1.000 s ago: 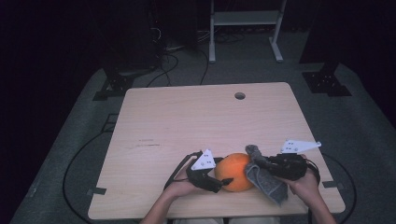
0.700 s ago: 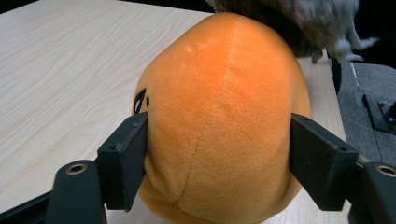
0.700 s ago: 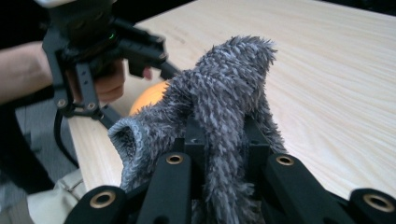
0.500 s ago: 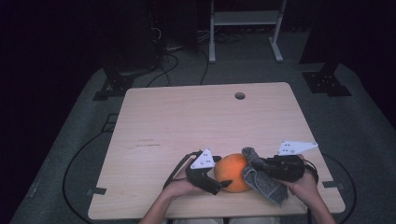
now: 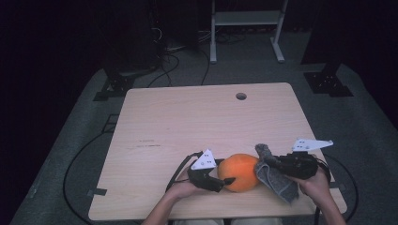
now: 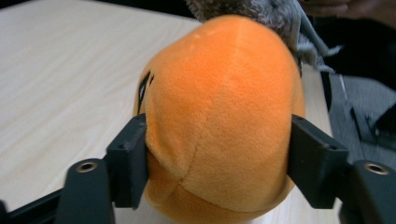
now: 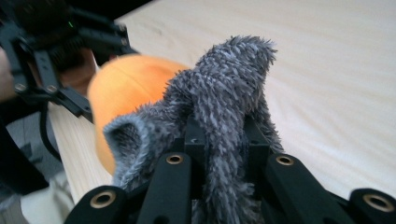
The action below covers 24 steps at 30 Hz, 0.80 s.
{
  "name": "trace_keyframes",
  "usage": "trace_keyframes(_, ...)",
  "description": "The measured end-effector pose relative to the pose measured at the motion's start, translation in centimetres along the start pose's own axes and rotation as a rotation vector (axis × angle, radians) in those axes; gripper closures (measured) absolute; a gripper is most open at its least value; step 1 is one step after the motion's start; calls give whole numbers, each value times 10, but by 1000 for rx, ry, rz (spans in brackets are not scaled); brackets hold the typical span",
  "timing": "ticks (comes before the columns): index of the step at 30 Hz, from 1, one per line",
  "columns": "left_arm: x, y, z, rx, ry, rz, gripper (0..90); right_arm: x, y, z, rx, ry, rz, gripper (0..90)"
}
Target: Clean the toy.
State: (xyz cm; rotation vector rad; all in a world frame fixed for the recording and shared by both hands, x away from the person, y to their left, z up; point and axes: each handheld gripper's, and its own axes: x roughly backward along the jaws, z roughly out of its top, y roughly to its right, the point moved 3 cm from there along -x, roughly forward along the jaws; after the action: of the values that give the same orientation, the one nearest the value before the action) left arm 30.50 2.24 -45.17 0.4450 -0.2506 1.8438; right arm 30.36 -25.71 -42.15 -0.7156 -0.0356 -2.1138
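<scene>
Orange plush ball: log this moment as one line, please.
left tool: shut on orange plush ball | right tool: shut on grey cloth | cloth against ball's right side | table: near edge

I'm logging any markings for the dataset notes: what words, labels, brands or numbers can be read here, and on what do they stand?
None can be read.
Faint dark marks on the table: too small and blurred to read.
The orange plush toy has a black stitched mark on its side, not lettering.
The grey cloth and both grippers carry no legible text.
</scene>
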Motion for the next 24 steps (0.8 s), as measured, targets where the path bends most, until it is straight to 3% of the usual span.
trace_keyframes(5, 10, 8, 18, -73, 13, 60, 331, 12, -28, 27, 77, 83, 33, 768)
trace_keyframes(8, 11, 15, 25, -103, 26, 75, 334, 1, -56, 39, 153, 82, 74, 768)
trace_keyframes(10, 12, 18, 26, -124, 10, 95, 339, -10, -70, 42, 199, 44, 50, 768)
trace_keyframes(12, 16, 15, 25, -116, 6, 108, 343, -16, -67, 41, 198, 29, 32, 768)
trace_keyframes(14, 20, 11, 24, -91, 3, 107, 344, -20, -54, 33, 143, 21, 19, 769)
trace_keyframes(16, 22, 8, 24, -97, -13, 122, 343, -27, -39, 19, 92, -12, -7, 769)
trace_keyframes(18, 24, 6, 26, -87, -18, 123, 343, -29, -33, 12, 63, -35, -16, 769)
trace_keyframes(22, 30, 6, 31, -84, -14, 118, 344, -21, -48, 29, 86, 60, 56, 768)
trace_keyframes(23, 31, 6, 32, -80, -7, 110, 343, -21, -56, 34, 110, 77, 85, 767)
trace_keyframes(24, 32, 6, 32, -77, -1, 105, 342, -24, -61, 36, 136, 67, 80, 767)
